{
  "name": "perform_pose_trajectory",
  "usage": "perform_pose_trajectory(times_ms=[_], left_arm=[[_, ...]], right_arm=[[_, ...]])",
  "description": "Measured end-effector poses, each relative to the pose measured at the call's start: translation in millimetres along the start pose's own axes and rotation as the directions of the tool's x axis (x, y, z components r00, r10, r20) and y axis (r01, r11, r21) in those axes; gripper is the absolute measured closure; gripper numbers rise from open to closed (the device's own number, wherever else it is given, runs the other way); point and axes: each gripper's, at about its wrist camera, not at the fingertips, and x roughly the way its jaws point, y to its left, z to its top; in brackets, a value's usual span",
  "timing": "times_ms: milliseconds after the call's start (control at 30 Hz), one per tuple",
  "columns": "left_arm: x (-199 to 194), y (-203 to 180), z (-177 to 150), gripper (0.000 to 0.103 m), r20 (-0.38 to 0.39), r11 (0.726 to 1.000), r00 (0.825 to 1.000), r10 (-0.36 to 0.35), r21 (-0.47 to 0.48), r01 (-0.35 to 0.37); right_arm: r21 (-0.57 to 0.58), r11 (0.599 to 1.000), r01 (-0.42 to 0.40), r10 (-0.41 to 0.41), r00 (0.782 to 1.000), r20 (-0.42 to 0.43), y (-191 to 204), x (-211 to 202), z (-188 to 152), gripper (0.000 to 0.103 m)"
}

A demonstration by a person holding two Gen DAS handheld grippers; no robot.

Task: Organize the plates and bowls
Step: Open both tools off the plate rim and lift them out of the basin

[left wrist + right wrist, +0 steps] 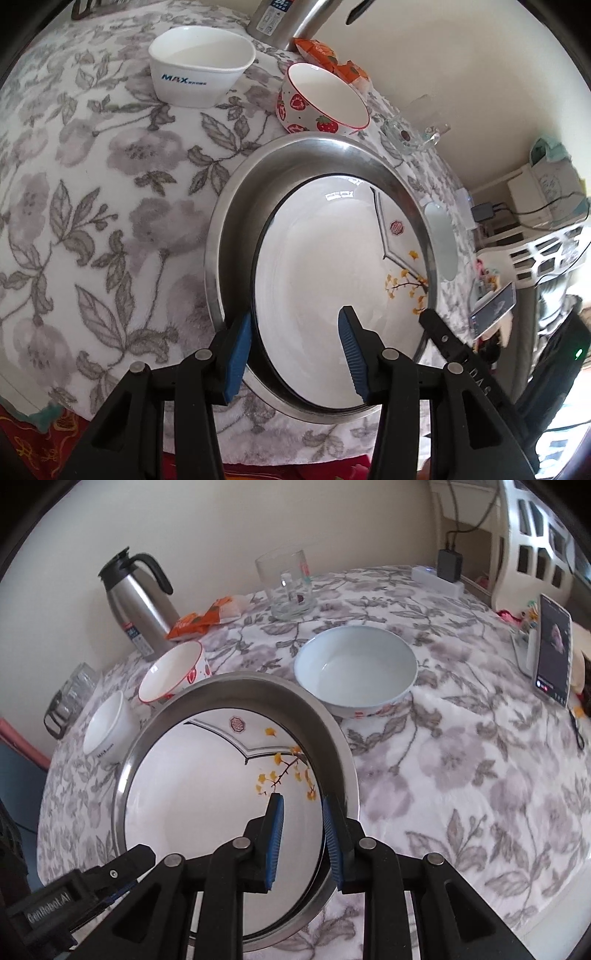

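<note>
Straddling the steel pan's [236, 686] rim, the right hand-held gripper [301, 805] grips it.

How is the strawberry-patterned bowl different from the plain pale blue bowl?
The red-rimmed strawberry-patterned bowl is tilted on its side; the wide pale blue bowl sits upright. The strawberry bowl is narrower and deeper, the blue one broader and shallower. Both are empty and rest on the floral cloth.
</note>
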Motion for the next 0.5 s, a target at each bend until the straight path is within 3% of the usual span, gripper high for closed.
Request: perform_pose_trajectory(times_ms=[200, 500], left_arm=[[-0.7, 4.0, 3.1, 0.055, -0.005, 0.999, 1.000, -0.029, -0.025, 0.029], [-3.2, -0.6, -0.5, 0.055, -0.017, 1.000, 1.000, -0.016, -0.012, 0.016]], right_arm=[[-0.003, 1.000, -0.004, 0.004, 1.000, 0.012, -1.1, 0.4, -0.9, 0.078], [0.005, 1.000, -0.030, 0.031, 1.000, -0.004, -5.5, 2.8, -1.1, 0.078]])
